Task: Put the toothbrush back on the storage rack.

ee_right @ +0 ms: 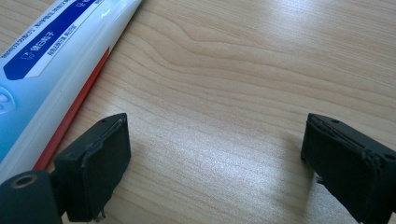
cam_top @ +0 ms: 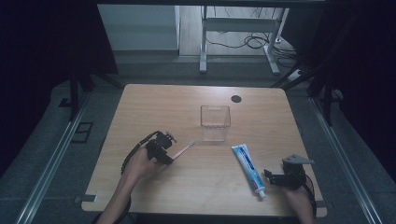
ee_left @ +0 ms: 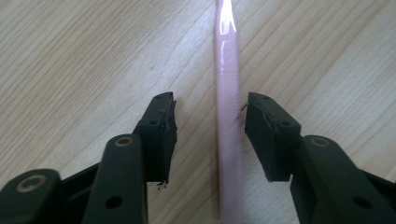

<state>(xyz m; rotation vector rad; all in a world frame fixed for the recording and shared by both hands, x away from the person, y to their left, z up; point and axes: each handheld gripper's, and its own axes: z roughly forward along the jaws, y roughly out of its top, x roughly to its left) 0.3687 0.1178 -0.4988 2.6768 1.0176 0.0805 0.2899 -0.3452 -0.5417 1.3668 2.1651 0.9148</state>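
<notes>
straddling the pink toothbrush (ee_left: 227, 107) on the table (cam_top: 154, 100), the left gripper (ee_left: 210, 128) gapes unclamped; the right gripper (ee_right: 215, 154) spreads wide just beside the toothpaste (ee_right: 51, 60)

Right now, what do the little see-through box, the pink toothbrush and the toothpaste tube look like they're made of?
Clear box: likely hard transparent plastic, possibly glass; the table's wood grain shows through its walls.
Toothbrush: smooth glossy pink plastic, judging by the bright highlight along its handle.
Toothpaste tube: soft printed plastic or laminate, with a slight sheen and blue and red print.
Table: light wood or wood-look laminate, matte grain.
</notes>
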